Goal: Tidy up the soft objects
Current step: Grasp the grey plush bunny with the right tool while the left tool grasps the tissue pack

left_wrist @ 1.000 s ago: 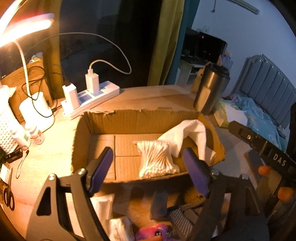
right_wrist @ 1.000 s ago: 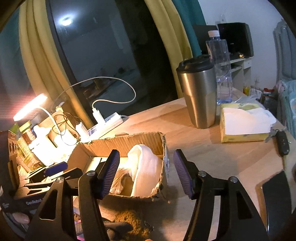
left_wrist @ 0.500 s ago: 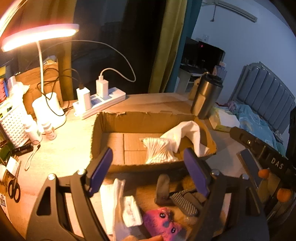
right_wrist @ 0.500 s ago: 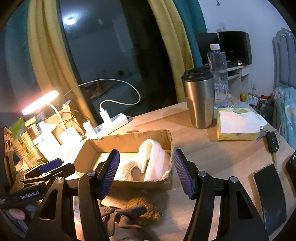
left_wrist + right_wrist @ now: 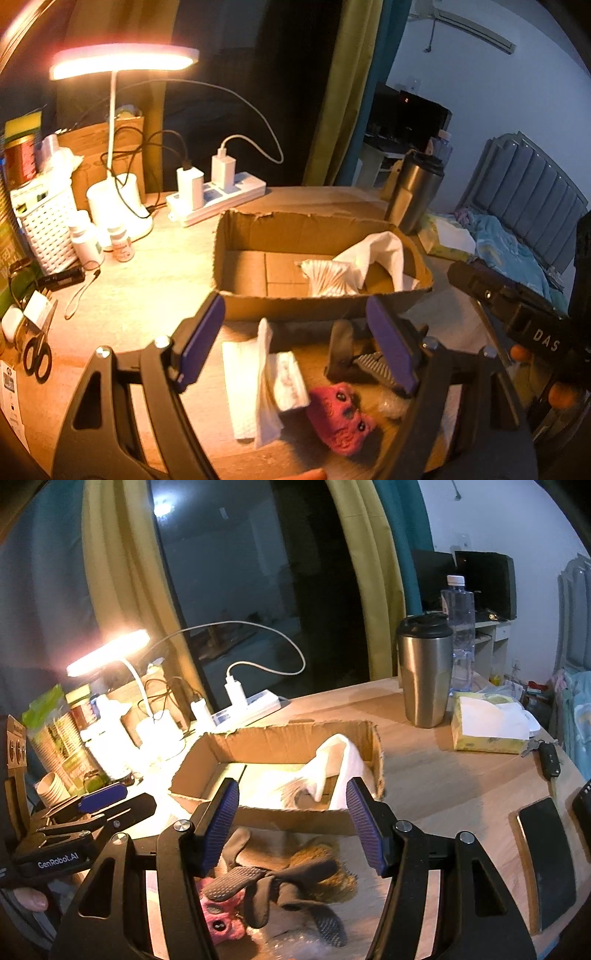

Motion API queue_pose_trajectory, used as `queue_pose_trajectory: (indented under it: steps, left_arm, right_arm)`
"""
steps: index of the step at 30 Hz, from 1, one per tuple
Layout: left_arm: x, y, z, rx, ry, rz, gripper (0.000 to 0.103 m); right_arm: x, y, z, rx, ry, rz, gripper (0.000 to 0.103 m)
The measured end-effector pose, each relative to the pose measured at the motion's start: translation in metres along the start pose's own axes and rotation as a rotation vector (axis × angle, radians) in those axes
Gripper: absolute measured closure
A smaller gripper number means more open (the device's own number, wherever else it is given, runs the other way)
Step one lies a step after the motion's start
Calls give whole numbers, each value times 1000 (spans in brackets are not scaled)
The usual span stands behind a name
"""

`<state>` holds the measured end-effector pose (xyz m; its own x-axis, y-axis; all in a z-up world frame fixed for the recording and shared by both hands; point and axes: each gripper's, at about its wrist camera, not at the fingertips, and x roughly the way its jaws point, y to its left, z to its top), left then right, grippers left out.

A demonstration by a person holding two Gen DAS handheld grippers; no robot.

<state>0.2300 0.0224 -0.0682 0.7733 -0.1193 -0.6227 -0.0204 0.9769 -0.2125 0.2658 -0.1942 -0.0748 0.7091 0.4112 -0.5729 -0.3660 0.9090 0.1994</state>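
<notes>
A shallow cardboard box (image 5: 280, 306) (image 5: 295, 816) sits on the wooden table, holding a bag of cotton swabs (image 5: 327, 277) and a white cloth (image 5: 380, 254) (image 5: 340, 764). In front of the box lie a white tissue sheet (image 5: 247, 384), a small tissue pack (image 5: 290, 380), a pink plush toy (image 5: 341, 417) (image 5: 221, 919), a dark grey glove (image 5: 354, 358) (image 5: 280, 882) and a brown fuzzy pad (image 5: 325, 860). My left gripper (image 5: 295, 350) hangs open above these items, holding nothing. My right gripper (image 5: 293, 825) is open over the glove, also empty.
A lit desk lamp (image 5: 122, 62), power strip with chargers (image 5: 218, 195), white basket (image 5: 48, 229), small bottles (image 5: 120, 243) and scissors (image 5: 37, 358) crowd the left. A steel tumbler (image 5: 424, 672), water bottle (image 5: 458, 627), tissue box (image 5: 487, 723), car key (image 5: 550, 757) and phone (image 5: 546, 860) stand right.
Both grippers have drawn back from the box and risen slightly, so the box looks farther and the tissue, plush toy and glove have come into view below. Jaws unchanged.
</notes>
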Motion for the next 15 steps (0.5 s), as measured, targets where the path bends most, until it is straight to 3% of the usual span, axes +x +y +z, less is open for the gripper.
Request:
queue_pose_trajectory:
  steps: [15]
  left_arm:
    - [-1,26,-35,-19,40,16,23]
  right_arm:
    - [12,21,-31,-17,67,-6,39]
